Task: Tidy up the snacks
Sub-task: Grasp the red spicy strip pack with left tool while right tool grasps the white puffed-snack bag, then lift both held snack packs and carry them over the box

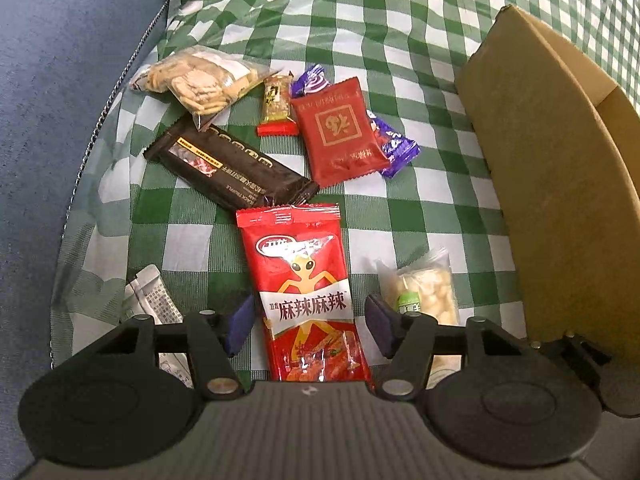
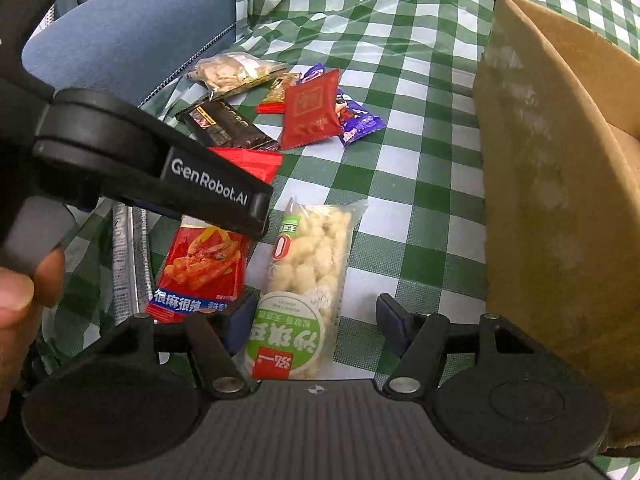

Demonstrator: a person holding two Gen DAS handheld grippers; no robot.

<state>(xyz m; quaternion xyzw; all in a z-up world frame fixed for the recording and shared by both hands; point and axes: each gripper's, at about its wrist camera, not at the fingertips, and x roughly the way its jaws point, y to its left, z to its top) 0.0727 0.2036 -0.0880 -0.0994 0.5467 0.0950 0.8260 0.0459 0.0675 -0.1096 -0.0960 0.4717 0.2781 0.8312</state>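
1. The box (image 1: 560, 184) is the landmark: a brown cardboard carton standing at the right of the checked cloth (image 1: 400, 32). Its inside is barely visible from either wrist camera, so whether any snack is already in it cannot be told.
2. All the snacks in view lie on the cloth, outside the box, so the sorting looks early or mid-way at best.
3. Far from the box, toward the blue chair (image 1: 60, 120), lies the biscuit bag (image 1: 196, 80), with the black bar (image 1: 228, 164) just beside it.
4. Nearer the box sit the small nut bar (image 1: 276, 106), the dark red sachet (image 1: 340, 132) and purple candy wrappers (image 1: 394, 146) tucked under that sachet.
5. The red spicy pack (image 1: 304, 292) lies lengthwise between the pads of the left gripper (image 1: 308, 322); the jaws stand apart and do not press on it, so nothing is held.
6. The puffed-snack pack (image 2: 308, 280) lies closest to the box. The right gripper (image 2: 316, 320) straddles it with jaws released, the left pad about touching its edge, the right pad clear.
7. A silver packet (image 1: 148, 300) lies farthest from the box, beside the left gripper.
8. Left to do, by my reading: close on both packs and carry them to the box, then fetch the cluster.
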